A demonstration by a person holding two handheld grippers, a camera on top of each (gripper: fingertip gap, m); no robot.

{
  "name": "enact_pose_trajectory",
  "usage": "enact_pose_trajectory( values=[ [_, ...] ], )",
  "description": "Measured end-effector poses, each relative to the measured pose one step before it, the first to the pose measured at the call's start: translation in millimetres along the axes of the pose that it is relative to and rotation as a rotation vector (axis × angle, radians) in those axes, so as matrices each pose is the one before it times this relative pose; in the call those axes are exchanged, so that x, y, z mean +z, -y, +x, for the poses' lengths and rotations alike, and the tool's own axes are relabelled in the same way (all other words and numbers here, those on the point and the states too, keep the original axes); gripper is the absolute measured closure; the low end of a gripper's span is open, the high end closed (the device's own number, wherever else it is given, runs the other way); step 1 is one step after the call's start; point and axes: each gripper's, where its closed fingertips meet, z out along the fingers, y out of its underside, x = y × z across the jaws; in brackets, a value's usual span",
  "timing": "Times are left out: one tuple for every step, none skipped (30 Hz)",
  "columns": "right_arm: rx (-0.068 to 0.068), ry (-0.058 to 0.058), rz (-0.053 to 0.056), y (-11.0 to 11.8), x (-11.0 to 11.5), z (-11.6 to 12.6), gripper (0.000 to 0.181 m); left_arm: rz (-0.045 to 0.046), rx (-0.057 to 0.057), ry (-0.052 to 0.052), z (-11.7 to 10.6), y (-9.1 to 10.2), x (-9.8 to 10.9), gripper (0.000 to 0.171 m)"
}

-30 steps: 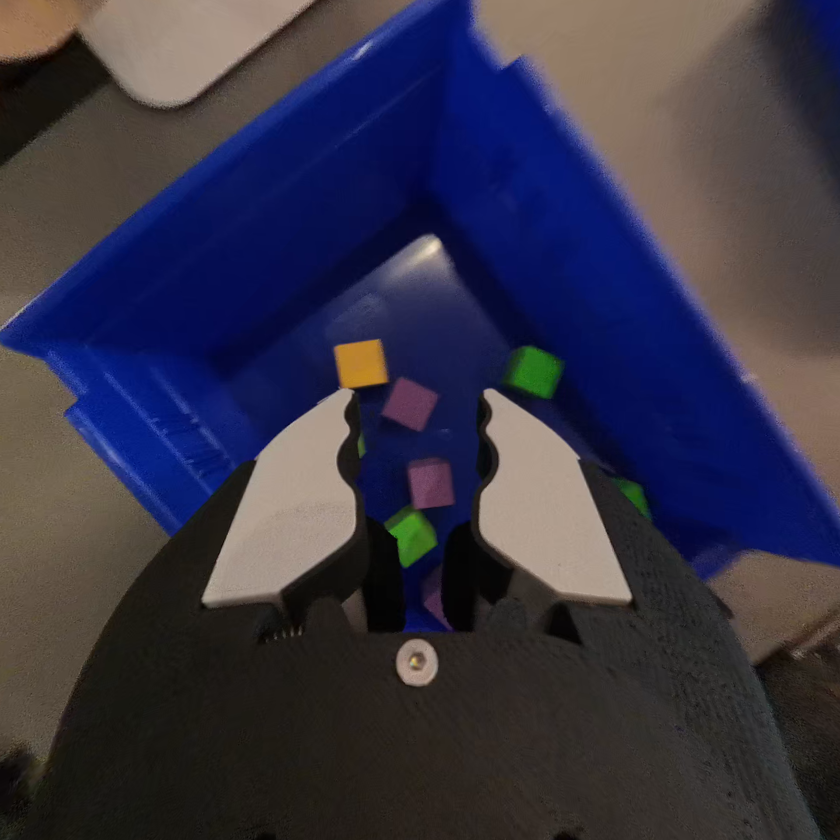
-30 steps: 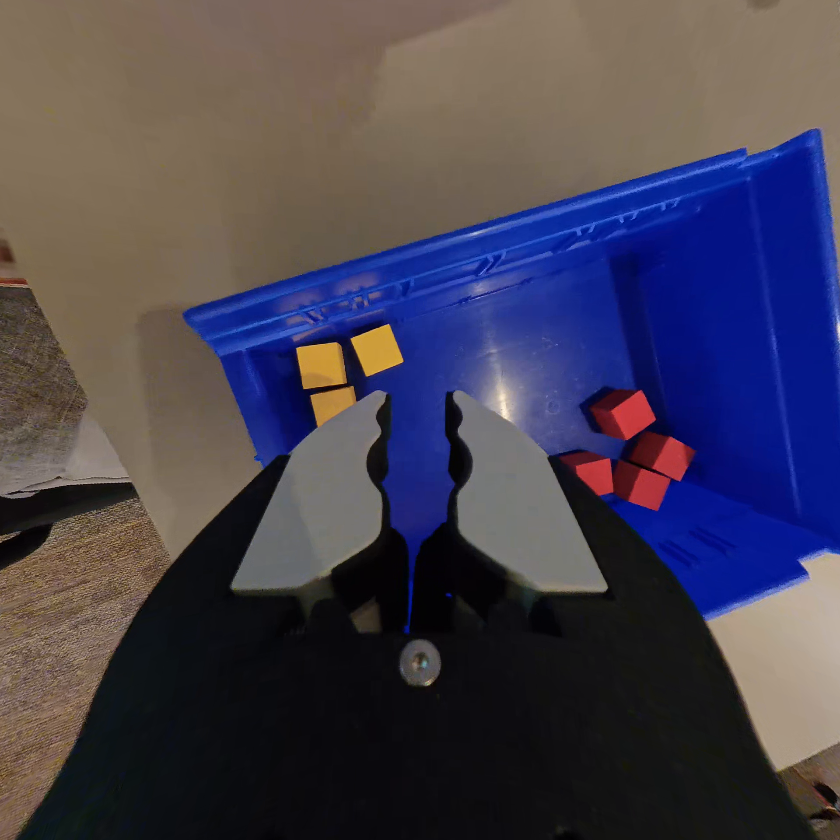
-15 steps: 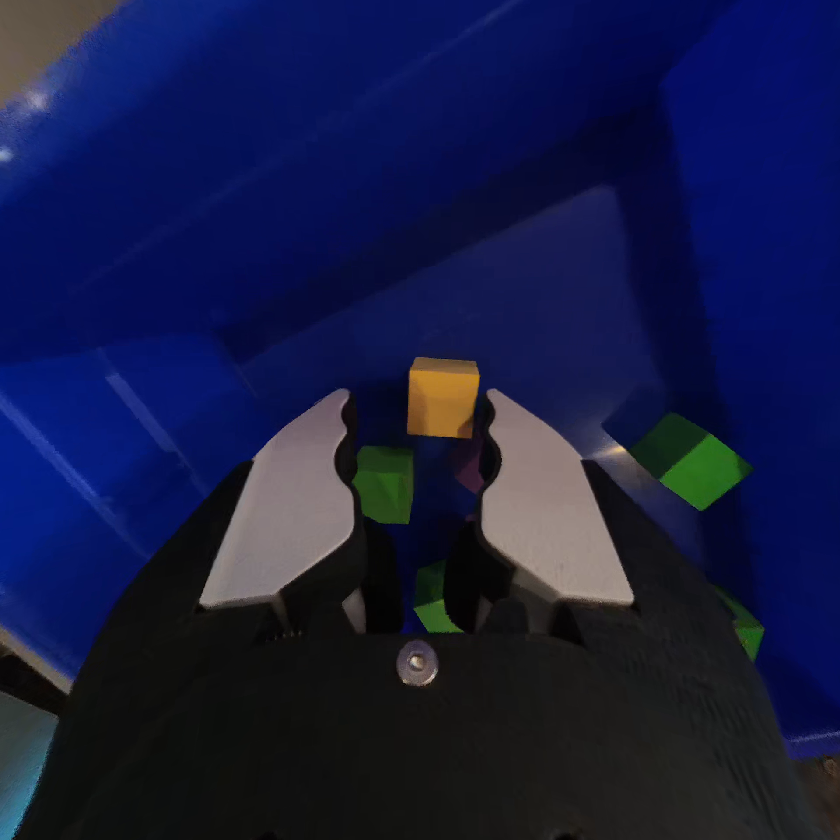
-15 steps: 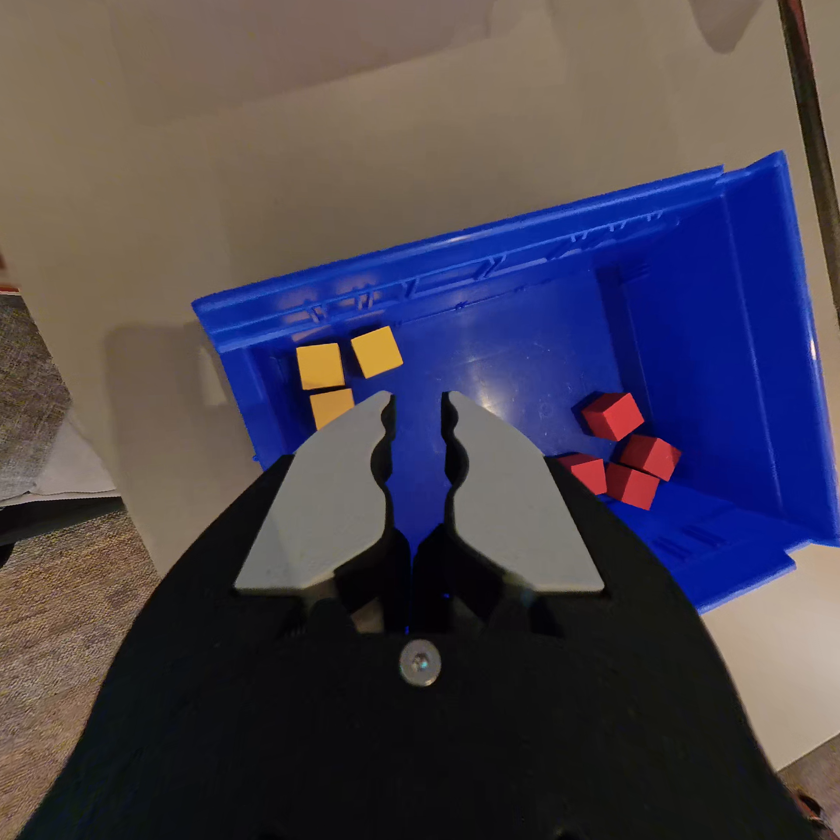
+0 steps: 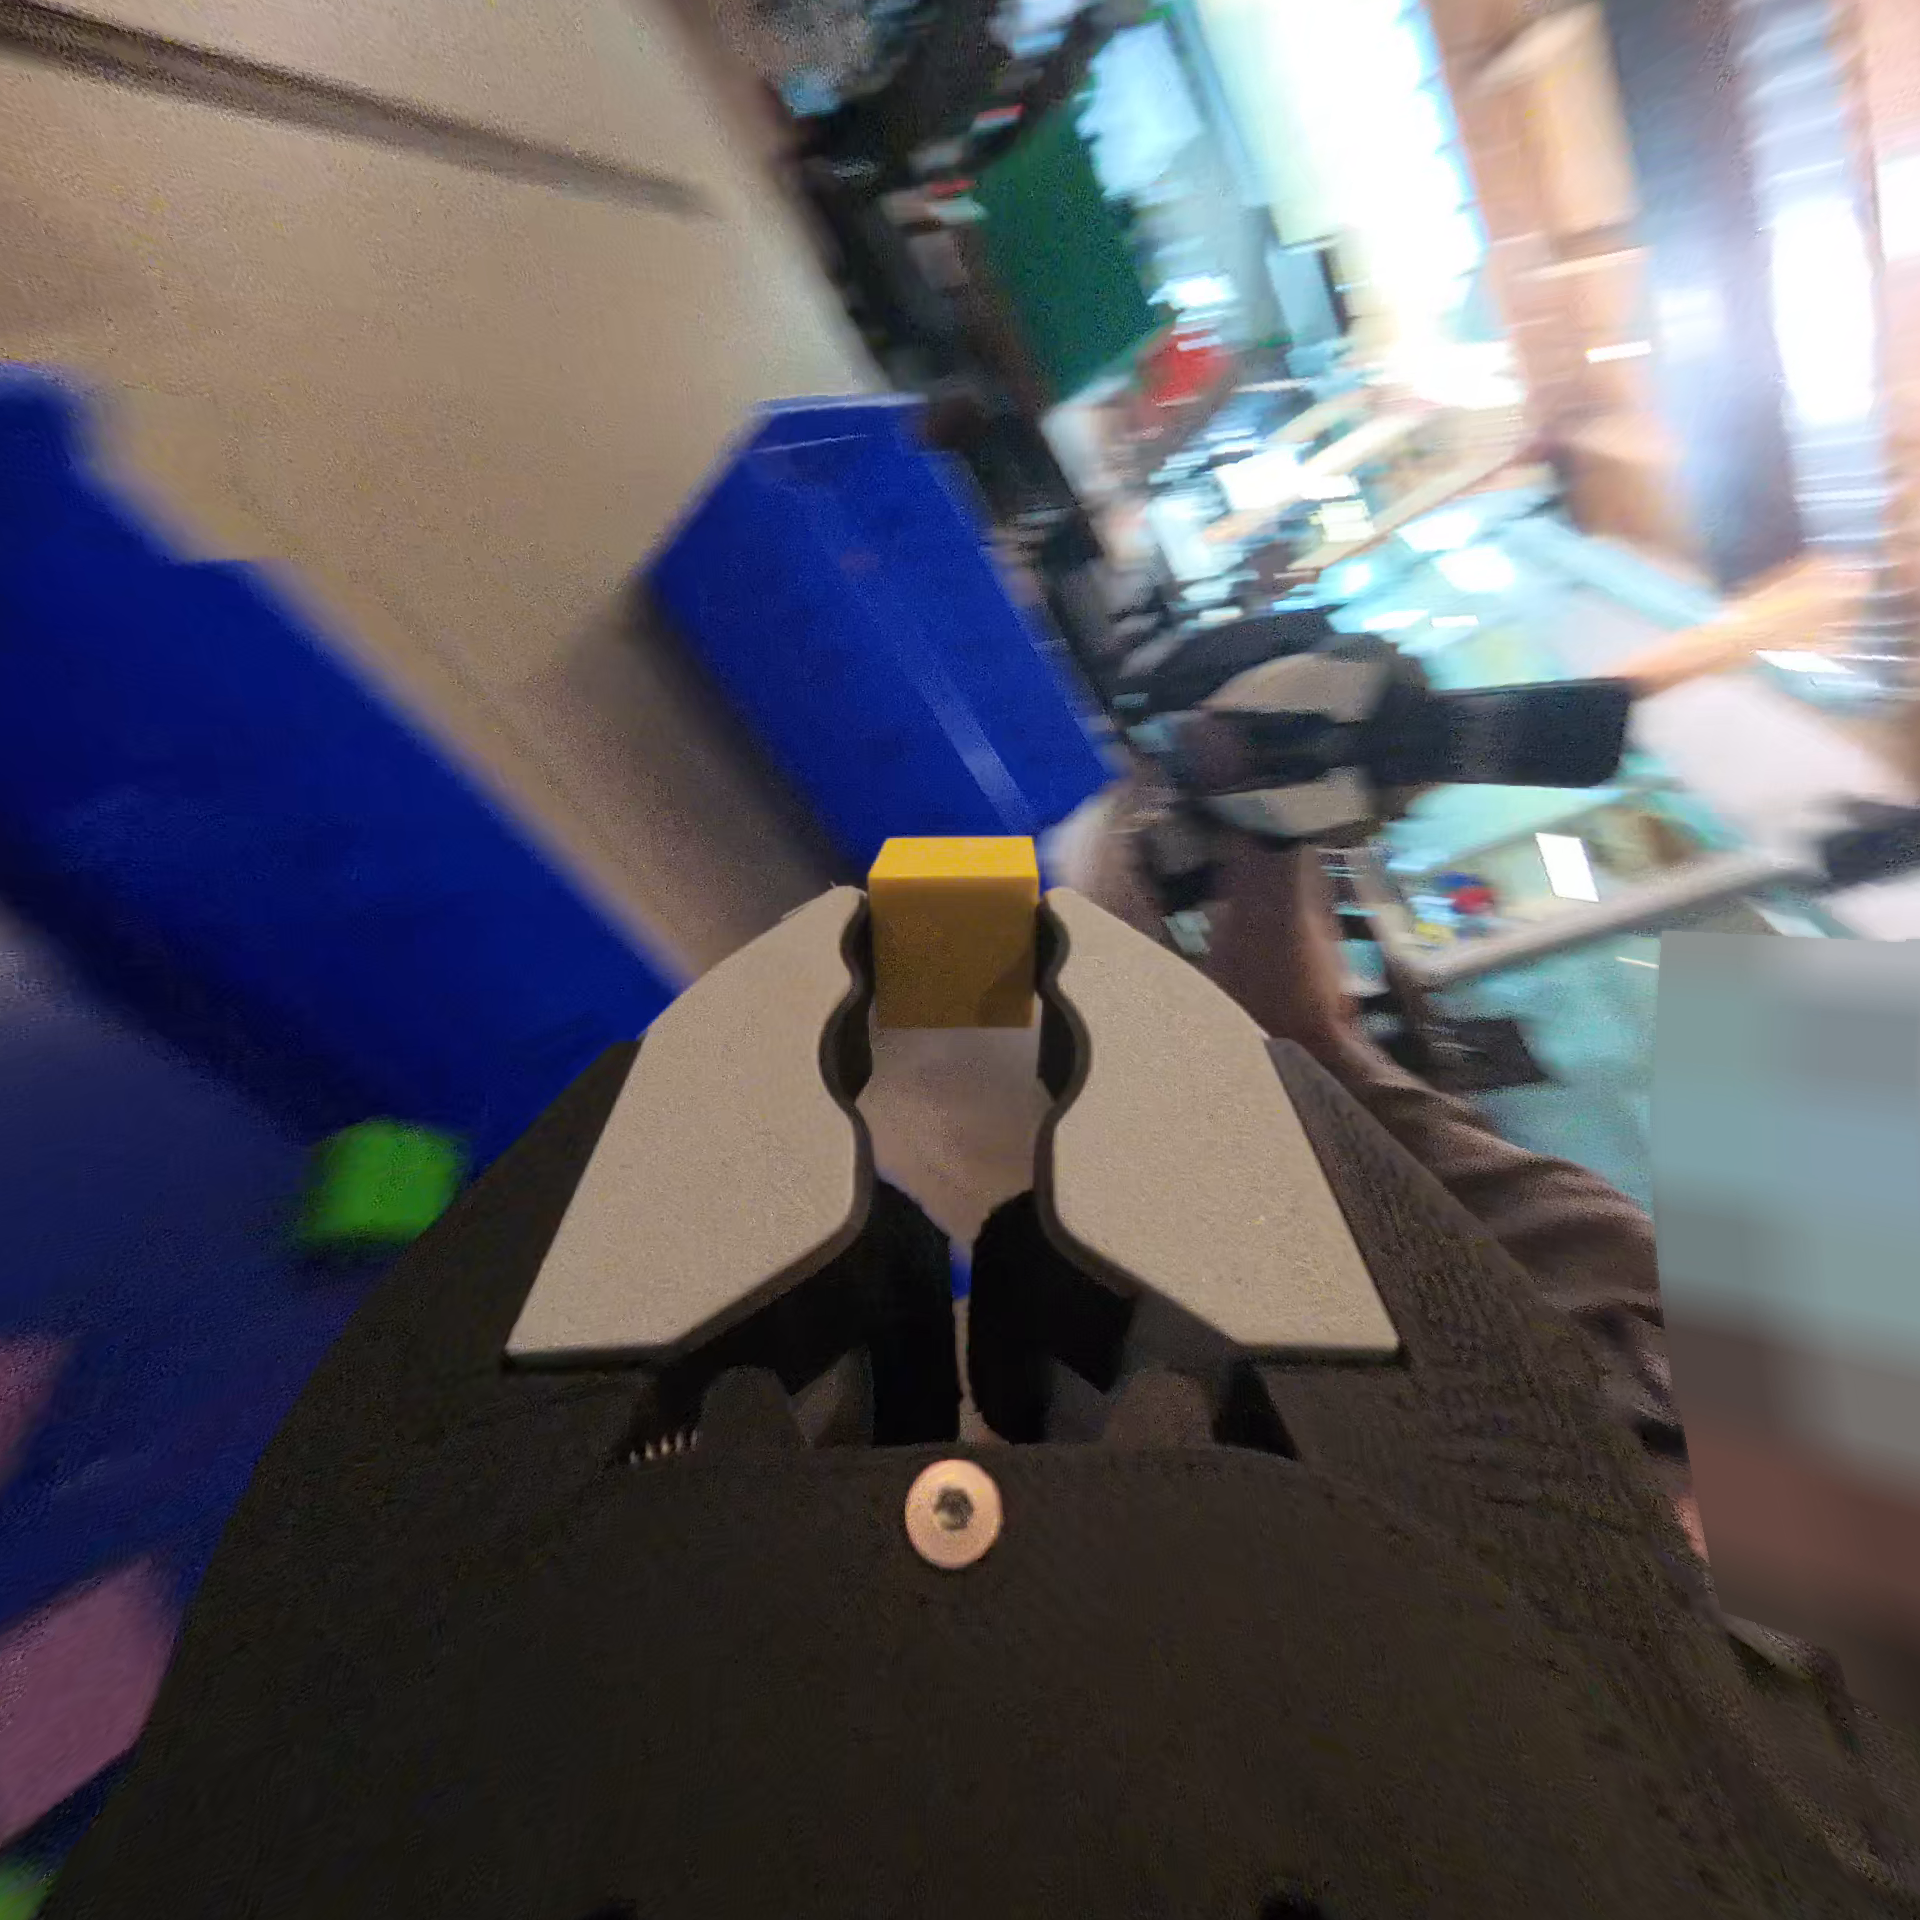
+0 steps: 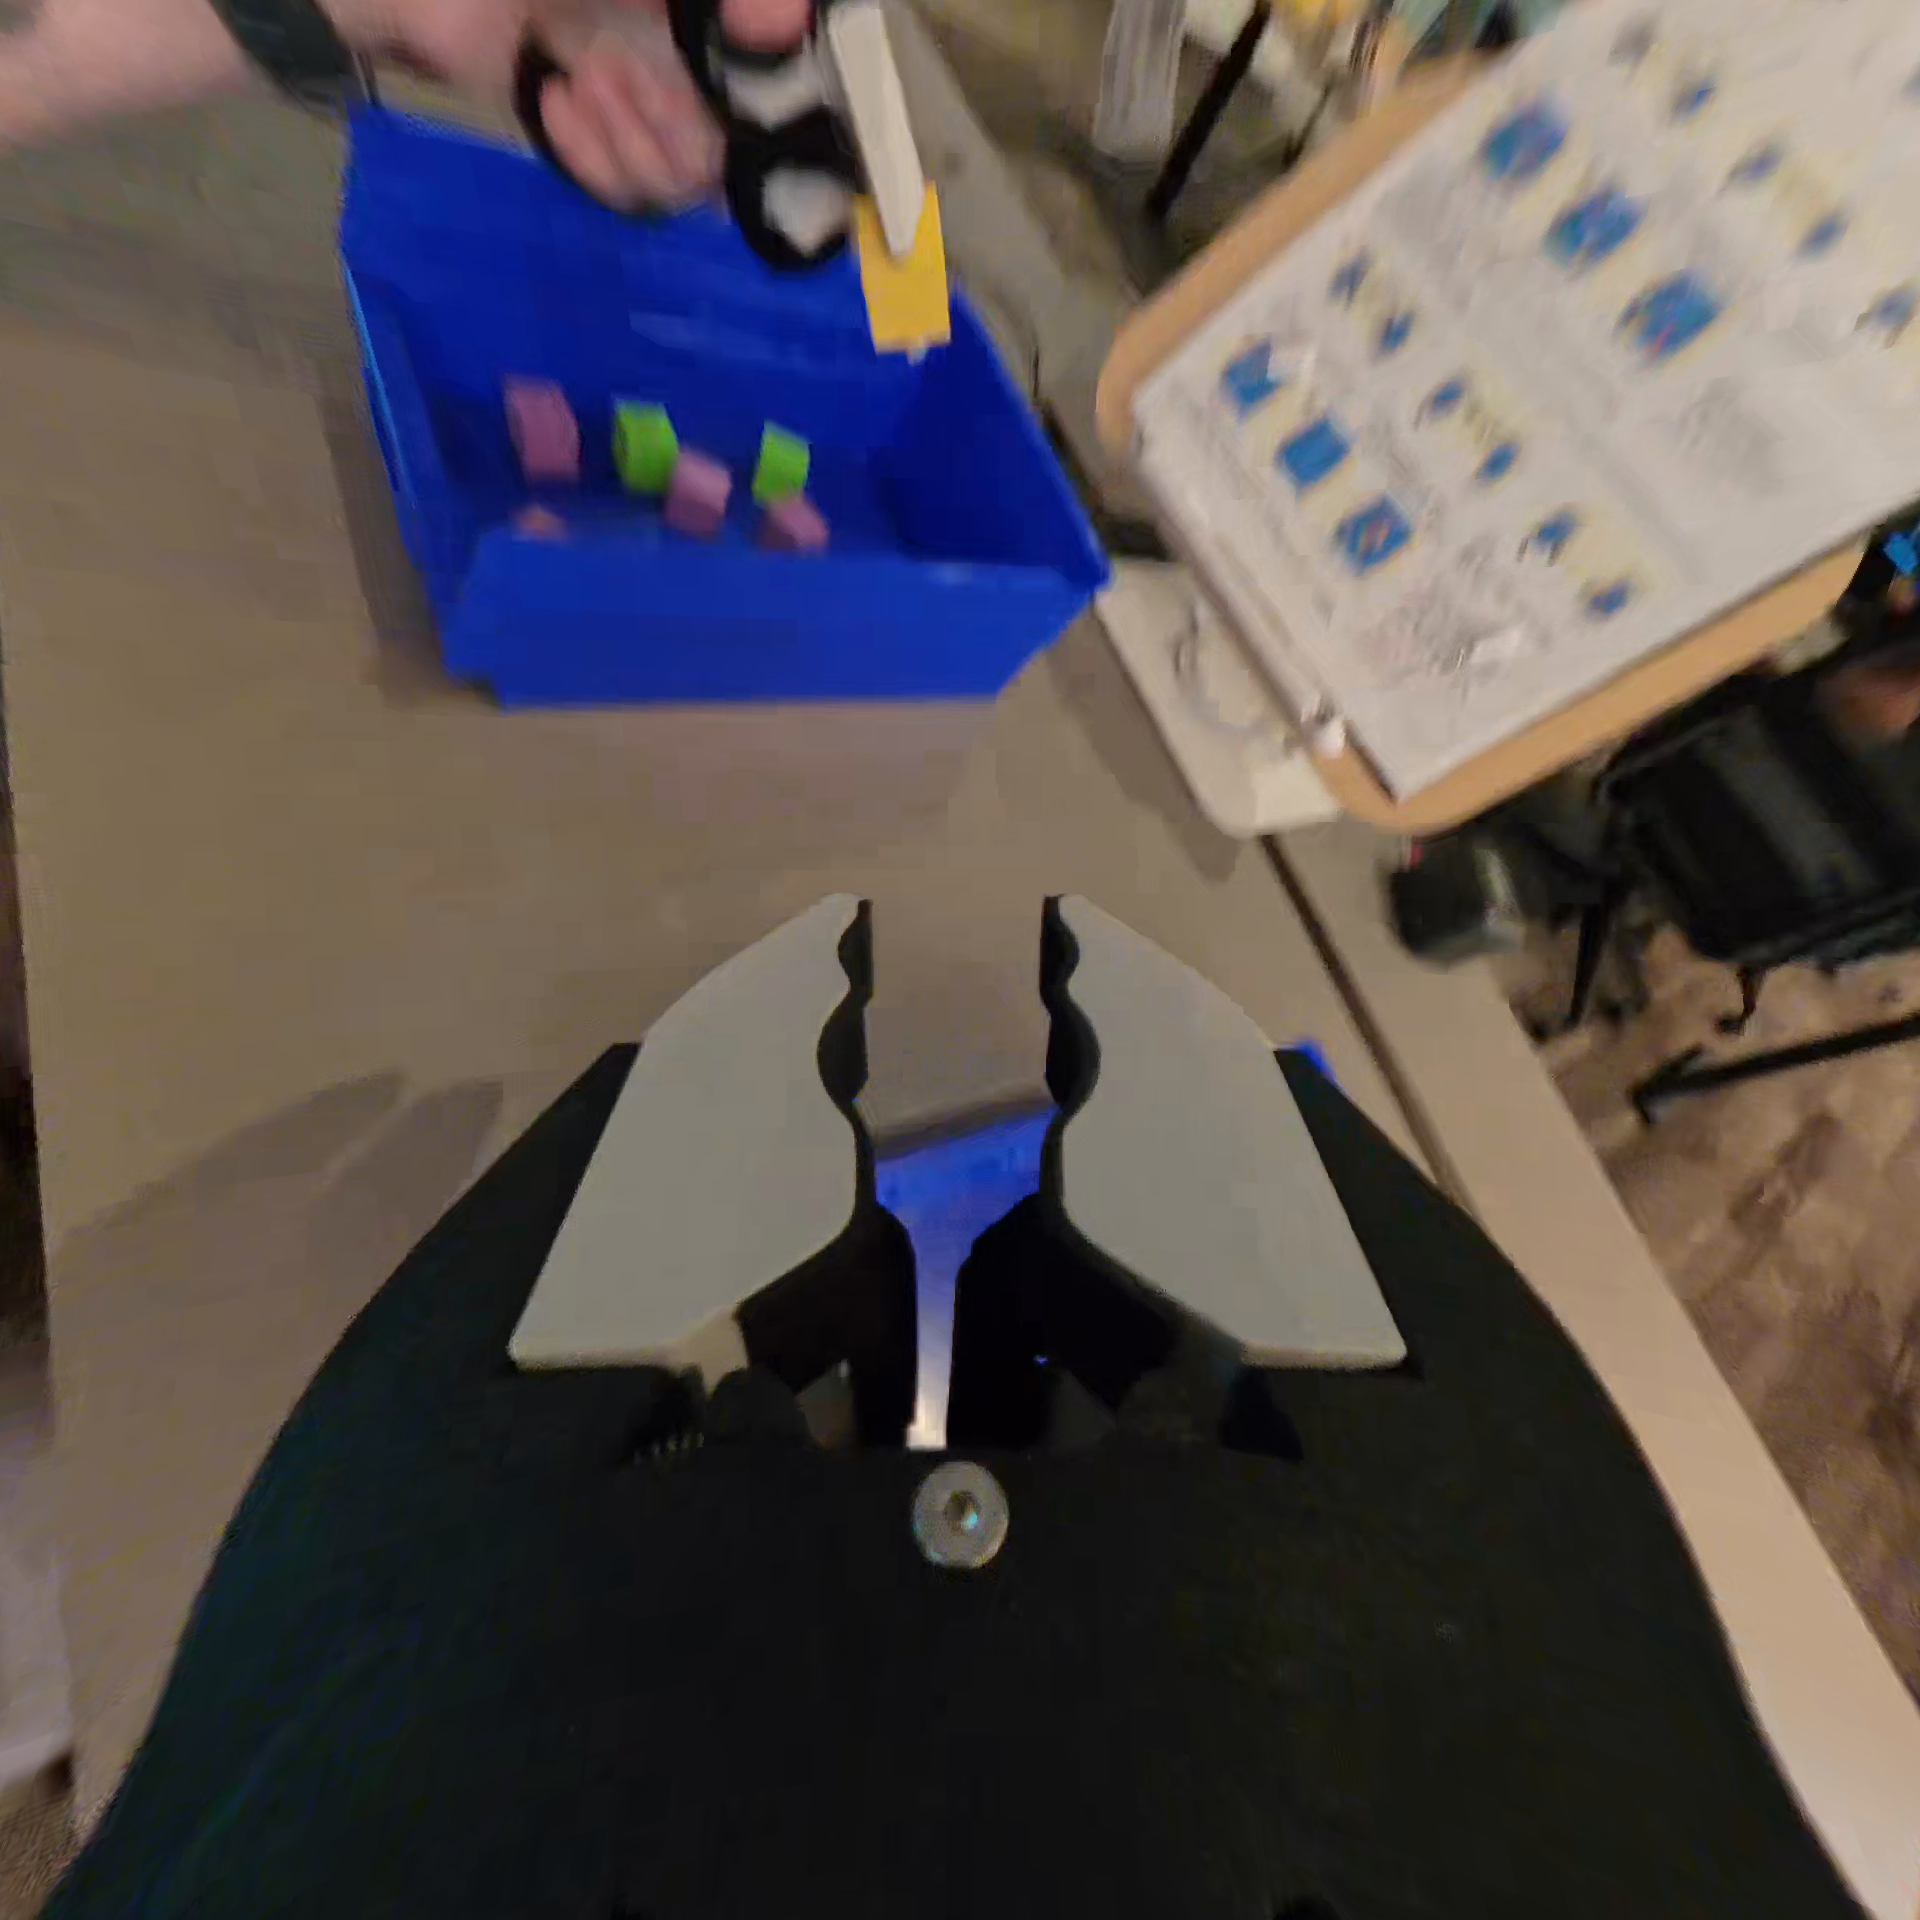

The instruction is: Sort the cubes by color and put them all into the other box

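Left gripper (image 5: 953, 914) clamping a yellow cube (image 5: 953, 935) between its grey fingertips (image 5: 821, 925), jaws pressed against the cube's two sides, cube sticking out past the tips and held up clear of everything below. Lying near and to the left, a blue bin (image 5: 239, 831), blurred, holding a green cube (image 5: 379, 1179) and purple blocks (image 5: 62, 1662) at the frame's lower left edge. Standing farther off, just beyond the held cube, a second blue bin (image 5: 862, 623) on the beige table (image 5: 364, 343). Showing to the right, a brown sleeve (image 5: 1455, 1164) and a smeared, cluttered room.

Right gripper (image 6: 953, 914) hovering over bare table (image 6: 312, 883), jaws standing apart with nothing between them. Peeking through the gap near the finger roots, a strip of blue, too little to identify. Sitting farther away on the table, the blue bin (image 6: 727, 644) with purple and green cubes (image 6: 644, 447) inside. Hanging above that bin's far right corner, the left gripper (image 6: 899, 223) in a hand (image 6: 623, 125), gripping the yellow cube (image 6: 906, 281). Leaning at the far right, a clipboard (image 6: 1538, 416) carrying a printed sheet, blurred.
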Motion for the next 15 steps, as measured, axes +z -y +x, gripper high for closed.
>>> enact_pose_trajectory(
  values=[
    [-0.0031, -0.0035, 0.0565, 17.49, 4.47, -3.86, 0.148, 0.0018, -0.0014, -0.1011, 20.58, -2.37, 5.25, 0.142],
    [-0.0007, -0.0008, 0.0494, 16.19, 5.6, -4.01, 0.144, -0.00081, 0.0007, -0.0793, 16.74, -2.64, 6.71, 0.143],
    [-0.0049, -0.004, 0.0369, 14.11, 6.45, -3.57, 0.141, -0.00197, 0.004, -0.0604, 13.23, -2.59, 7.83, 0.143],
    [-0.008, -0.0022, 0.0328, 12.92, 6.54, -3.67, 0.139, -0.0087, 0.0042, -0.0496, 10.93, -3.09, 8.42, 0.143],
    [-0.0094, 0.0024, 0.0236, 11.15, 6.86, -4.16, 0.138, -0.00854, 0.0024, -0.0443, 9.37, -2.85, 8.61, 0.143],
    [-0.0159, 0.0024, 0.0174, 9.54, 6.94, -4.1, 0.137, -0.00913, 0.0015, -0.0405, 7.87, -2.58, 8.55, 0.143],
    [-0.0217, 0.0018, 0.0037, 7.13, 6.66, -3.57, 0.138, -0.00823, 0.0014, -0.031, 5.84, -1.99, 8.11, 0.143],
    [-0.0254, -0.0049, 0.0013, 5.87, 6.28, -2.46, 0.138, -0.00991, 0.0036, -0.0184, 3.62, -1.96, 7.49, 0.143],
    [-0.0267, -0.0114, -0.0054, 4.1, 5.54, -0.85, 0.139, -0.0088, 0.0032, -0.0181, 3.27, -1.6, 6.76, 0.143],
    [-0.0254, -0.0045, -0.002, 3.77, 4.77, -1.62, 0.139, -0.00365, 0.0007, -0.0179, 2.88, -0.81, 5.86, 0.143],
    [-0.0163, -0.0067, 0.0035, 4.04, 3.57, -0.96, 0.14, -0.00671, 0.0009, -0.0129, 1.74, -1.07, 5.18, 0.143],
    [-0.0153, -0.0087, 0.0008, 3.2, 2.8, -0.26, 0.14, -0.00788, -0.0013, -0.0133, 1.39, -1.26, 4.63, 0.143],
    [-0.0157, -0.011, -0.0074, 1.62, 2.5, 0.62, 0.14, -0.00574, -0.0036, -0.0169, 1.63, -1.29, 4.01, 0.143],
    [-0.0155, -0.0202, -0.0079, 0.81, 1.78, 2.07, 0.14, -0.00812, -0.0051, -0.0138, 1.06, -1.78, 3.7, 0.143],
    [-0.0132, -0.0098, -0.0021, 1.02, 1.2, 0.86, 0.14, -0.01021, -0.002, -0.0013, -0.5, -2.29, 3.5, 0.143]
  ],
)
